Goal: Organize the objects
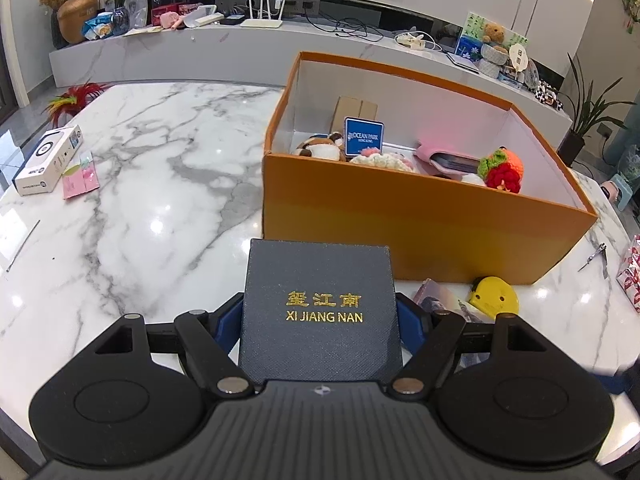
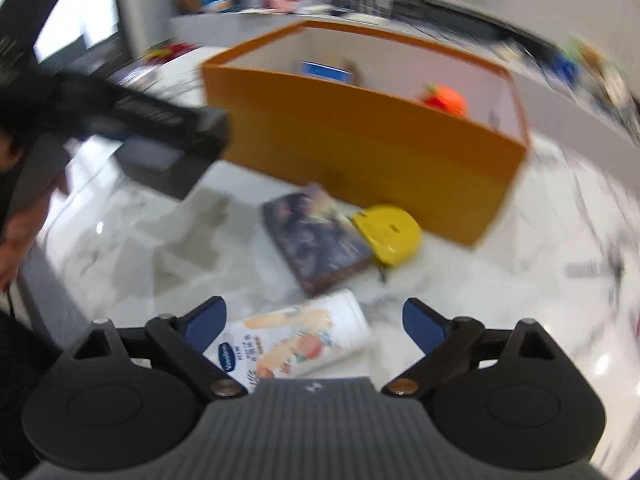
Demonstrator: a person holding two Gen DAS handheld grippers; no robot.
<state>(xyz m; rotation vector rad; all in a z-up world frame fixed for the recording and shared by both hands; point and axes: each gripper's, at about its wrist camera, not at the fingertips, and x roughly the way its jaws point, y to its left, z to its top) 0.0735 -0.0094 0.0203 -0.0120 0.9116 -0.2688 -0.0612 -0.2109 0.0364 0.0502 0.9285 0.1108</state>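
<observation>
— Progress looks partial to me; the orange box already holds plush toys, a blue Ocean Park card, a pink pouch and a crocheted strawberry; what's in hand?

— Left gripper is pinching the dark Xi Jiang Nan case between its blue pads, held above the marble table just short of the box's near wall; I'd judge it goes in next.

— And the right gripper?

— Spread wide, holding nothing; it hangs over a Vaseline tube lying on its side; that view is blurred, so finer detail I can't tell.

— What's left outside?

— Picture book and yellow tape measure, touching each other, just beside the box front; a white carton and pink packet well apart to the left.

— Anything in the way?

— The tall near wall; the case must clear its rim, I think.
</observation>
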